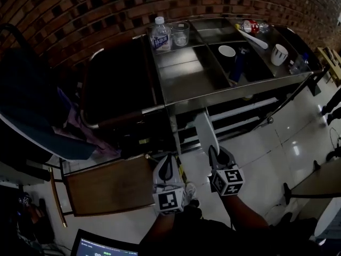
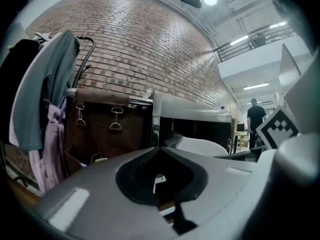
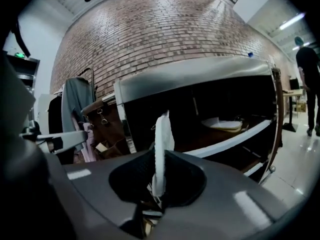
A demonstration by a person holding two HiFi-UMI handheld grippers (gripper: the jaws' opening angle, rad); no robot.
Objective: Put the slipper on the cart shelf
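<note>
My right gripper (image 1: 213, 152) is shut on the heel end of a white slipper (image 1: 204, 130), which sticks up and forward toward the lower shelves of the steel cart (image 1: 186, 101). In the right gripper view the slipper (image 3: 161, 144) stands edge-on between the jaws. A second white slipper (image 3: 223, 125) lies on the cart's lower shelf (image 3: 235, 140). My left gripper (image 1: 169, 160) hangs just left of the right one, shut and holding nothing. The held slipper (image 2: 201, 145) shows to its right in the left gripper view.
The cart's top tray holds a water bottle (image 1: 160, 34), a glass (image 1: 180, 34), white cups (image 1: 279, 54) and other small items. A dark bag hangs on the cart's left end (image 1: 114, 84). Clothes hang on a rack (image 2: 47, 109) at left. A person (image 2: 256, 119) stands far right.
</note>
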